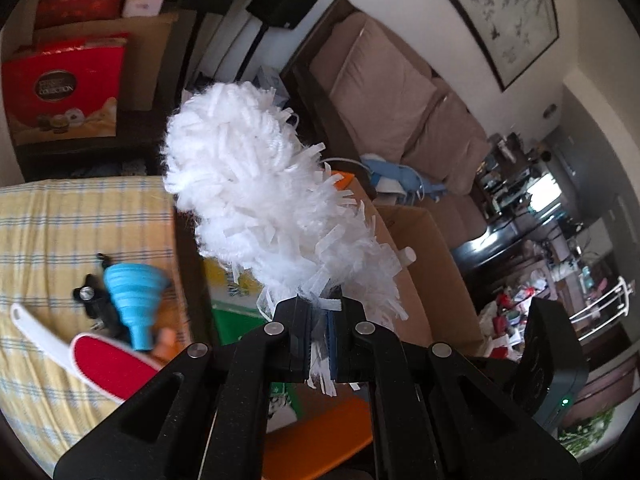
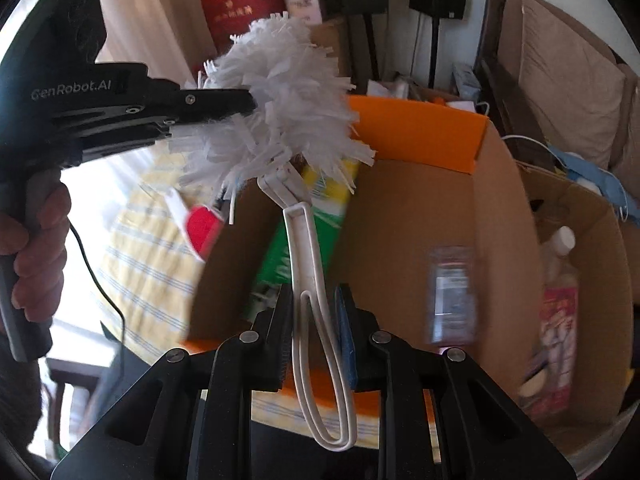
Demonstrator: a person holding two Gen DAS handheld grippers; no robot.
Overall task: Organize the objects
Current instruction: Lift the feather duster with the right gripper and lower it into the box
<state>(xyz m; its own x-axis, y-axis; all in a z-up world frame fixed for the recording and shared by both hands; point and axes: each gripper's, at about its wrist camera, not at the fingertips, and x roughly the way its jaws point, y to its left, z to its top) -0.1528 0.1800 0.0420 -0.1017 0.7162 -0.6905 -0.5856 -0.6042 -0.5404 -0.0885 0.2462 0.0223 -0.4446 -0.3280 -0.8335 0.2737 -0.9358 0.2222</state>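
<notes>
A white fluffy duster [image 1: 256, 184] hangs in the air between both grippers. My left gripper [image 1: 319, 312] is shut on the strands at the base of the duster's head. In the right wrist view the duster head [image 2: 288, 112] sits at upper middle, and its white looped handle [image 2: 316, 304] runs down between the fingers of my right gripper [image 2: 314, 300], which is shut on it. The left gripper [image 2: 224, 116] reaches in from the left there, held by a hand [image 2: 36, 248]. The duster hovers above an open cardboard box [image 2: 420, 220].
A blue collapsible funnel [image 1: 134, 304], a red lint brush [image 1: 104, 364] and a black item [image 1: 90, 298] lie on the yellow checked cloth [image 1: 60, 232]. The box holds a green packet [image 2: 296, 240] and a small packaged item [image 2: 452, 292]. A second box [image 2: 580, 272] with bottles stands right, a sofa [image 1: 400, 100] behind.
</notes>
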